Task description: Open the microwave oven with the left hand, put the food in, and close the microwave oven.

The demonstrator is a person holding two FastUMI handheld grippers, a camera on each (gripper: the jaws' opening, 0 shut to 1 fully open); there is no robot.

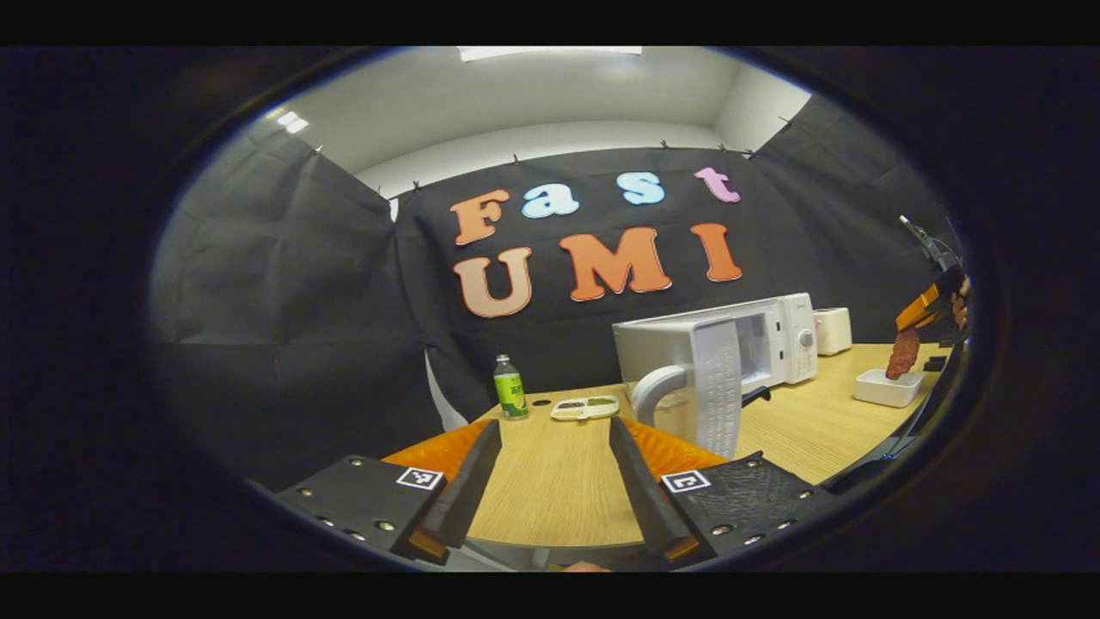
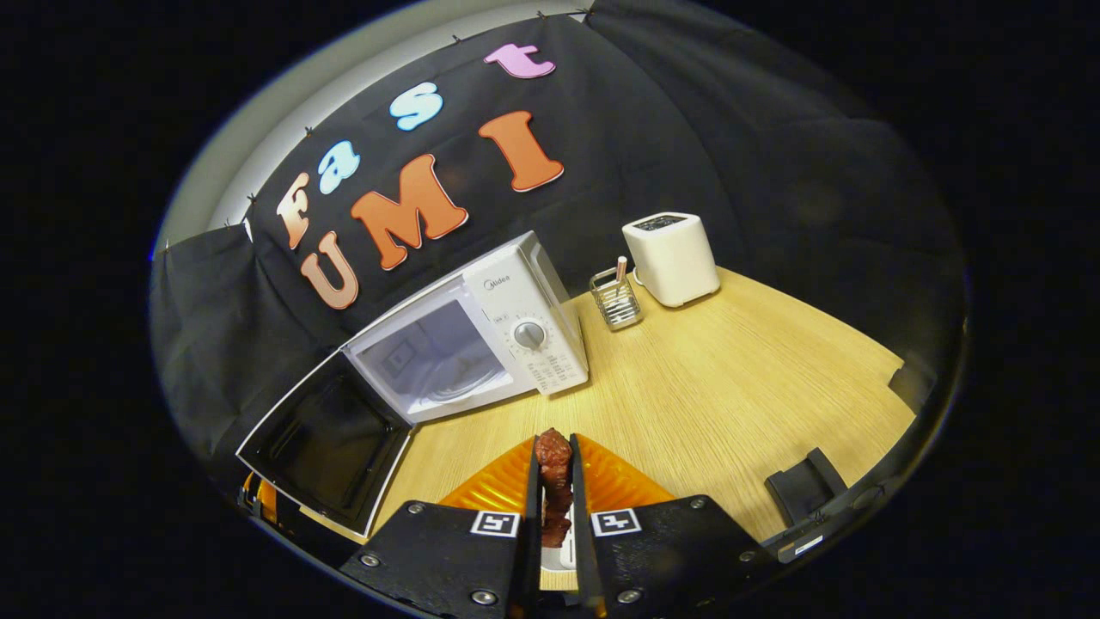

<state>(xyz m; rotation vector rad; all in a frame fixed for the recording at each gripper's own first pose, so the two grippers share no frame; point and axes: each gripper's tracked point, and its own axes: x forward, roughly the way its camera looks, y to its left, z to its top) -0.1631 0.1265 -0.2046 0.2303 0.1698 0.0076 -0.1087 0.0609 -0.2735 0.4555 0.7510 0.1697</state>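
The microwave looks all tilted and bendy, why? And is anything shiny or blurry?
In the right gripper view the fisheye lens tilts and curves the microwave, and its open door reflects faintly. In the left gripper view the table edge bows, a ceiling light glares, and the far meat looks soft.

Setting: a recording booth dressed as a kitchen — you face black cloth walls, with a wooden table, microwave oven at centre frame, toaster upper right.

left low along table, right above, both facing microwave
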